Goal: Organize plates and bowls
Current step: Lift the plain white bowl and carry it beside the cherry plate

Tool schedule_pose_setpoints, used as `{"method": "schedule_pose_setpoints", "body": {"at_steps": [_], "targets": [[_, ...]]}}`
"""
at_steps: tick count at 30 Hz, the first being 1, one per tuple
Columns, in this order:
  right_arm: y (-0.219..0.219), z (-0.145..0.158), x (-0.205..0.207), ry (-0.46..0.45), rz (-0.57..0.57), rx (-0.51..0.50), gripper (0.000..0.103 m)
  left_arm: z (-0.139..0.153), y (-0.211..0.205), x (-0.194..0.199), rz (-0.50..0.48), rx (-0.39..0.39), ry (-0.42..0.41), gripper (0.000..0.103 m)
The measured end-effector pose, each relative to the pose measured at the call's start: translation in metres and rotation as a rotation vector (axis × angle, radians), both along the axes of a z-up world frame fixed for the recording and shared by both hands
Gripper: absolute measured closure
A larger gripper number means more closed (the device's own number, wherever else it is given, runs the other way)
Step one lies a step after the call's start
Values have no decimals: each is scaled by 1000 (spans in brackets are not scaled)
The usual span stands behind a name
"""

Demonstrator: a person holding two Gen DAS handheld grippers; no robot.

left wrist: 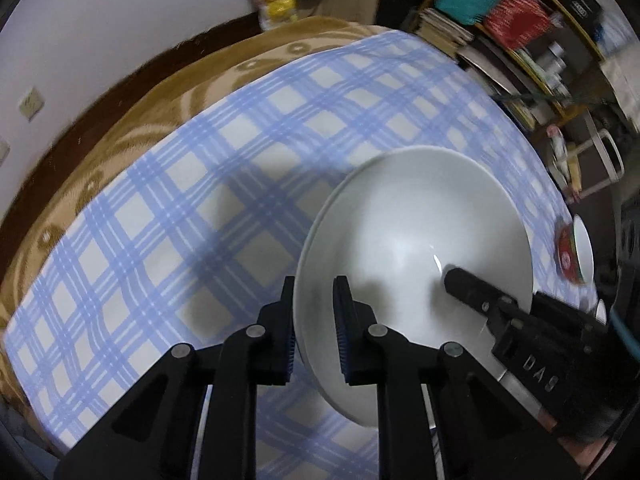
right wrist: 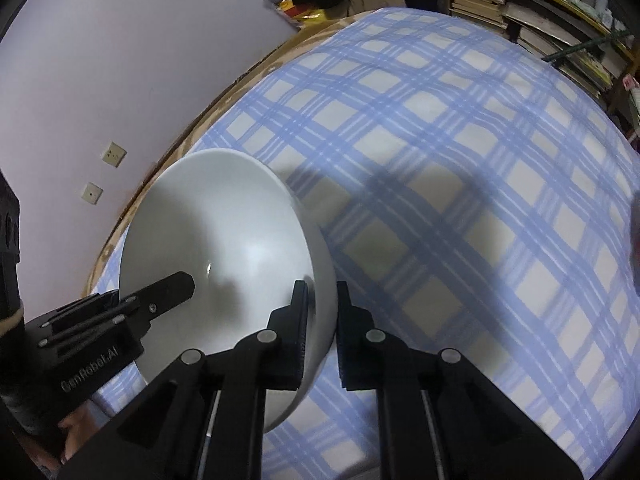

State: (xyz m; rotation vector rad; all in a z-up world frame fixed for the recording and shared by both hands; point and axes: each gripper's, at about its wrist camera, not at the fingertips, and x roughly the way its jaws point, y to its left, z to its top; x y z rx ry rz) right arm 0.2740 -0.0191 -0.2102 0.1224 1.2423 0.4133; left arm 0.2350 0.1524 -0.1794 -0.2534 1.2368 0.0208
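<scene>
A large white bowl is held tilted above the blue checked tablecloth. My left gripper is shut on the bowl's left rim, one finger inside and one outside. My right gripper is shut on the opposite rim of the same bowl. The right gripper's finger shows inside the bowl in the left wrist view; the left gripper's finger shows inside it in the right wrist view. A small red-and-white bowl sits at the table's right edge.
The checked cloth lies over a brown patterned blanket. A shelf of books and boxes stands beyond the far right. A white wall with sockets is at the left.
</scene>
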Motion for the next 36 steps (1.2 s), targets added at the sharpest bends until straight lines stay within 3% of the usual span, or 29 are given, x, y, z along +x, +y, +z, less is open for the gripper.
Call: {"method": "schedule_pose_setpoints", "body": {"at_steps": [11, 19, 36], "targets": [[-61, 33, -34, -19, -75, 51, 89, 43, -60, -25, -135, 49, -72, 86], [-109, 63, -68, -95, -114, 6, 89, 66, -112, -46, -201, 36, -96, 86], [-240, 87, -134, -142, -279, -35, 90, 86, -247, -82, -376, 20, -119, 86]]}}
